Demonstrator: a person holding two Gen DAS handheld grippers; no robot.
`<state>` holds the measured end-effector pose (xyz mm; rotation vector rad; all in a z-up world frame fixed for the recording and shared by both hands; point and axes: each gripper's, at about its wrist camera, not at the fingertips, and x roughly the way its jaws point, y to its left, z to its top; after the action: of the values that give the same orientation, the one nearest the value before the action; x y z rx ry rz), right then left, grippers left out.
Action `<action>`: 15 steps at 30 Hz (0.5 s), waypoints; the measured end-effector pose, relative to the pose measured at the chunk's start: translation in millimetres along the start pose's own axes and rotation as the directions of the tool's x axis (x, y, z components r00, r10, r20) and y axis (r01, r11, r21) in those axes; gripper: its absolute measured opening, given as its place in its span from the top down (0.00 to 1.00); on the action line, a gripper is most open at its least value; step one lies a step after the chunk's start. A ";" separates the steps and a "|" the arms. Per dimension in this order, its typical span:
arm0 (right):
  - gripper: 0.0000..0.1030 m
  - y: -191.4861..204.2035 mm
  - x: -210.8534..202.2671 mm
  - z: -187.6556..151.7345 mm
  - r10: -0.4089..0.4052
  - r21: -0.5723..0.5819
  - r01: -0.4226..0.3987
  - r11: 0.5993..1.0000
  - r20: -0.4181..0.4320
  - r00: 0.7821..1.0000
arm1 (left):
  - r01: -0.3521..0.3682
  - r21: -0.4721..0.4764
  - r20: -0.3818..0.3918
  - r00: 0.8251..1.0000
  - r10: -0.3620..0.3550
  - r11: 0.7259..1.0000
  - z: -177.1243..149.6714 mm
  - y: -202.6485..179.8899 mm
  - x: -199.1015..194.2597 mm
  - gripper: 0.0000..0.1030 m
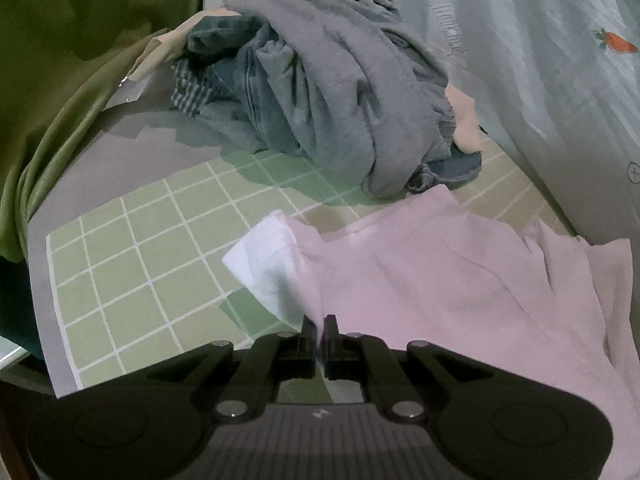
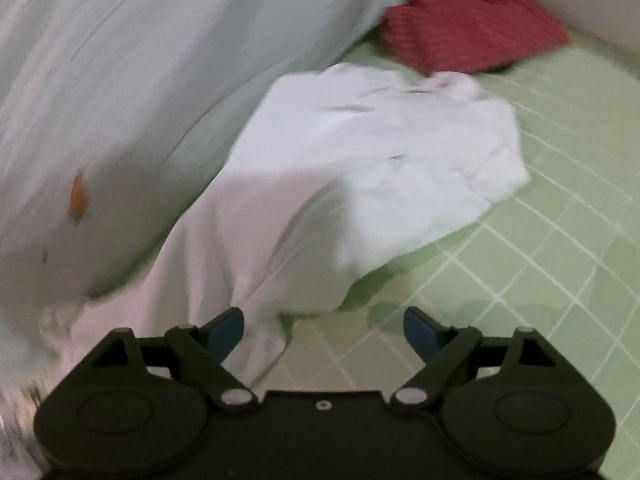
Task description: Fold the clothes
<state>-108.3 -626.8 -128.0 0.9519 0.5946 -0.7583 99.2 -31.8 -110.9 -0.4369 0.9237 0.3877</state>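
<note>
You are pinching edge of pale pink garment in left hand-held gripper, for spreading on green checked sheet. Right hand-held gripper is gaping empty beside cloth, readying for second corner.

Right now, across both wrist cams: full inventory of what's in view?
Pale pink-white cotton garment: 1, spread on the mat, one edge pinched in the left gripper; same piece bunched in the right view.
Heap of grey and denim-blue clothes: 1 pile, far side of the mat.
Red ribbed knit garment: 1, far corner, right view.
Green checked mat: 1, under everything.
Pale quilt with carrot print: 1, alongside the mat.
Olive-green fabric: 1, left edge.
Left gripper: black, shut on the garment.
Right gripper: black with blue pads, open, garment edge lying between the jaws.
</note>
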 end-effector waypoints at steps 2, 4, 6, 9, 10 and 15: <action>0.14 -12.0 2.7 9.4 0.031 0.110 -0.033 0.993 0.018 0.999 | -0.004 0.000 -0.003 1.000 0.004 1.000 1.9 -3.2 1.0 0.96; 0.13 -22.0 5.0 18.6 0.064 0.211 -0.072 0.975 0.043 0.997 | -0.010 0.005 -0.006 1.000 0.010 1.000 3.5 -7.1 1.7 0.96; 0.13 -19.1 6.5 31.8 0.040 0.221 -0.054 0.974 0.069 0.997 | -0.016 0.016 -0.009 1.000 0.016 1.000 4.8 -11.7 2.0 0.96; 0.13 2.5 -1.6 49.8 -0.023 0.098 0.006 0.995 0.173 0.985 | -0.027 0.025 -0.013 1.000 0.027 0.999 5.1 -13.7 2.3 0.96; 0.12 10.9 -3.2 55.8 -0.032 0.050 0.022 0.998 0.207 0.978 | -0.030 0.028 -0.014 0.999 0.031 0.999 5.2 -14.4 2.4 0.96; 0.12 47.4 17.7 95.7 -0.045 -0.093 0.070 0.993 0.242 0.969 | -0.057 0.039 -0.041 0.997 0.059 0.998 2.8 -14.6 6.8 0.95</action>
<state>-48.8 -699.0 -73.5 0.7395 0.4460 -0.8728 112.0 -41.9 -112.3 -0.3857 0.9843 0.4148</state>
